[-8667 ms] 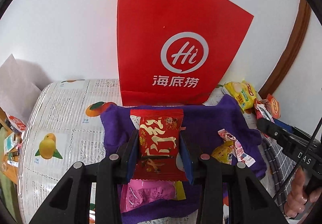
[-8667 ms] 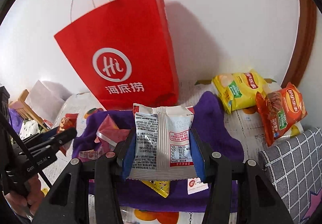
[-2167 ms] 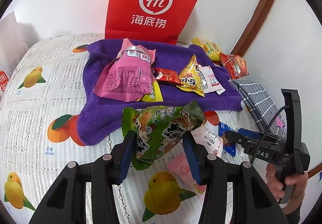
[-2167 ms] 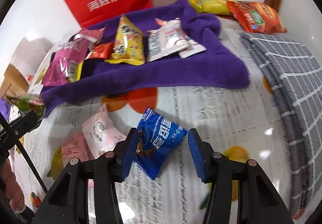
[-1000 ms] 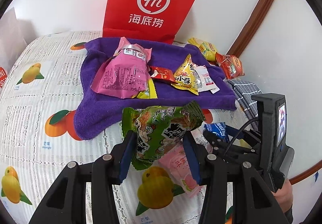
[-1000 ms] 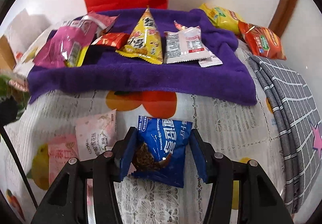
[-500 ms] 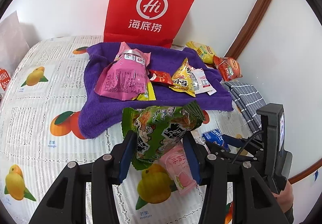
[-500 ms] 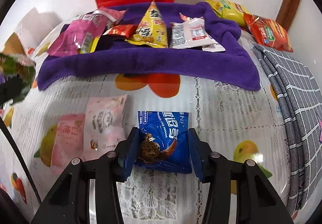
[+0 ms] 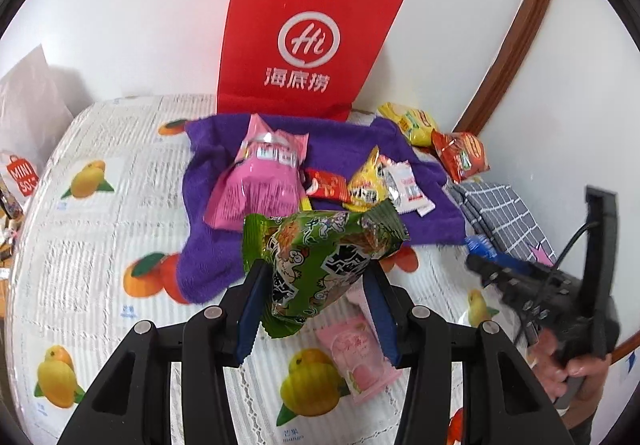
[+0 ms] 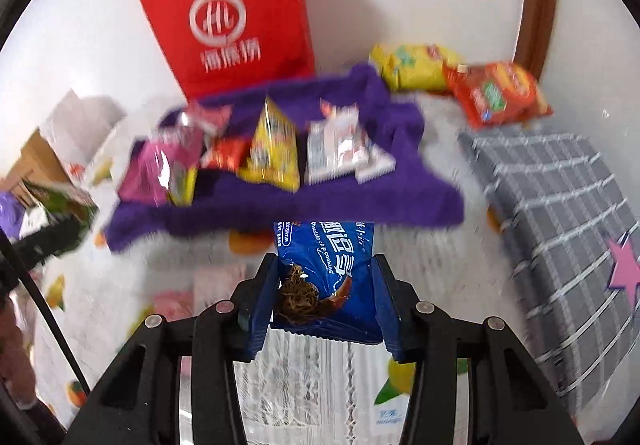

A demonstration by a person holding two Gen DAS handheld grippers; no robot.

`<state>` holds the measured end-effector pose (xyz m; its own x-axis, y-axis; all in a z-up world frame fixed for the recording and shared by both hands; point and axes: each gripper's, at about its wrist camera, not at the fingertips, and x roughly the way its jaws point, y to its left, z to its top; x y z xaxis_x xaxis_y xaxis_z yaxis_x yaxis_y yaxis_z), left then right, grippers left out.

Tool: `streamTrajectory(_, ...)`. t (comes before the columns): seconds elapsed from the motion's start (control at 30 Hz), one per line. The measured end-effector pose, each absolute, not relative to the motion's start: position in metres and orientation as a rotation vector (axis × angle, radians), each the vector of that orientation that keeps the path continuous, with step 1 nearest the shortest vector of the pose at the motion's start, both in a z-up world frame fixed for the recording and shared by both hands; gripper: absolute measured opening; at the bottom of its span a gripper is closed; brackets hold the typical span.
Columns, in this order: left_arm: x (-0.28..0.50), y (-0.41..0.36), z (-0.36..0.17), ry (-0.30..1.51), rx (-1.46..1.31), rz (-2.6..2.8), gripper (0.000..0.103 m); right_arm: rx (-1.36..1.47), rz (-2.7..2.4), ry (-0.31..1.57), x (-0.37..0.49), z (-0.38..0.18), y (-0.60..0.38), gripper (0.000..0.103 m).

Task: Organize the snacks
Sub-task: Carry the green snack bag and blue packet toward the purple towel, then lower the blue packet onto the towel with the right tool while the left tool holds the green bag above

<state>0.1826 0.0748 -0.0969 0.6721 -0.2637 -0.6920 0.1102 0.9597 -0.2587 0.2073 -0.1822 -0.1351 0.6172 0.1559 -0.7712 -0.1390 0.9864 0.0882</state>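
— Left tongs [image 9: 316, 309]?
— Clamped on the green packet [image 9: 320, 261], held above the worktop [image 9: 92, 229].
— Right tongs [image 10: 324, 303]?
— Gripping the blue cookie pack [image 10: 324, 265], lifted before the purple towel [image 10: 280, 213].

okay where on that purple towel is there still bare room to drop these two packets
Bare patches on the purple towel: its near-left corner, in front of the pink bag, and the back strip under the red paper bag. The middle is crowded: red packet, yellow triangle pack and white sachets lie touching. The near-right edge looks free too.
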Motion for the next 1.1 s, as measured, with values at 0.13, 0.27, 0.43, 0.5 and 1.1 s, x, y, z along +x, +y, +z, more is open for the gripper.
streamTrajectory(0.13,0.19,0.071,-0.081,0.787,-0.172,-0.197,0.046,0.015,0.174,0.843,0.222,-0.109,-0.181,0.046)
streamTrajectory(0.27,0.201,0.066,-0.069,0.777,-0.146,-0.191,0.046,-0.011,0.19,0.81,0.237,-0.093,-0.174,0.046)
streamTrajectory(0.43,0.218,0.061,-0.055,0.754,-0.119,-0.174,0.046,-0.02,0.221,0.799,0.257,-0.081,-0.166,0.046)
streamTrajectory(0.5,0.227,0.06,-0.05,0.745,-0.121,-0.173,0.046,0.003,0.234,0.809,0.27,-0.08,-0.164,0.046)
streamTrajectory(1.1,0.294,0.062,-0.057,0.751,-0.138,-0.129,0.046,0.002,0.269,0.86,0.352,-0.083,-0.137,0.046)
